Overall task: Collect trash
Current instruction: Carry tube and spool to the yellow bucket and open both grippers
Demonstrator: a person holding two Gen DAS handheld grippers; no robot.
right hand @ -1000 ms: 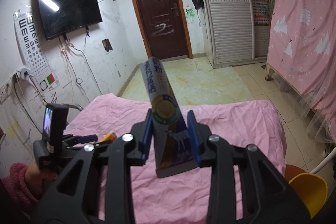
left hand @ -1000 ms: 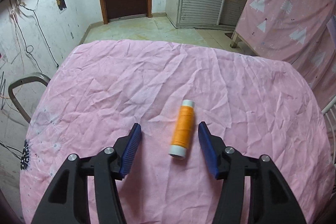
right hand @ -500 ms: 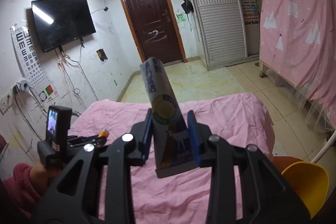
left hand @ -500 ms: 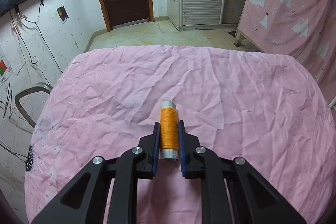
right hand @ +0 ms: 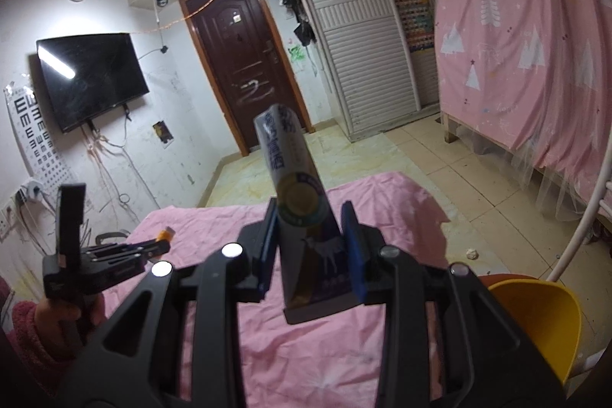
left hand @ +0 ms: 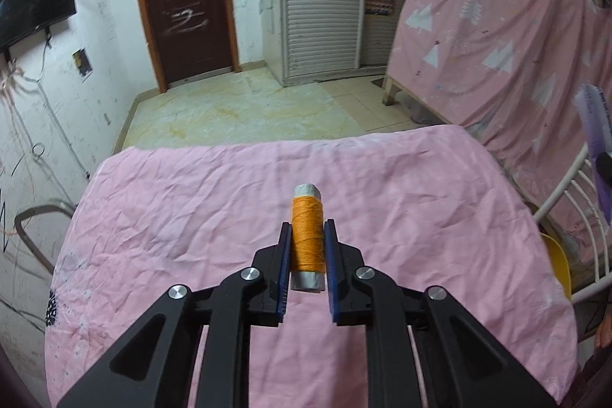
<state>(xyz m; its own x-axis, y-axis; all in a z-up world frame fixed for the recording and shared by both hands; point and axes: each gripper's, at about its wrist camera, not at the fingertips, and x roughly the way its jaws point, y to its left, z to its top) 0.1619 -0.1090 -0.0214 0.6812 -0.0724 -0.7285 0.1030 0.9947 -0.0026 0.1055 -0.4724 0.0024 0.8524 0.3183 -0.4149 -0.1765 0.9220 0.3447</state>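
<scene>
Both claws loaded; transfer to bin pending.
Left claw (left hand: 306,247) is clamped on the orange thread spool (left hand: 306,236), held above the pink tabletop (left hand: 191,217). Right claw (right hand: 310,247) is clamped on the toothpaste tube (right hand: 298,201). Next, judged: carry both to the yellow bin (right hand: 535,320) at near right, then release.

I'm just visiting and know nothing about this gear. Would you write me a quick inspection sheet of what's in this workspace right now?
Surface: pink sheet, wrinkled.
Job's things: orange thread spool; toothpaste tube; yellow bin at the right.
Clutter: nothing seen on the sheet.
Grippers: left hand-held gripper shut on the spool; right hand-held gripper shut on the tube.
Cables: loose wires down the wall.
Surroundings: television, brown door, eye chart.
</scene>
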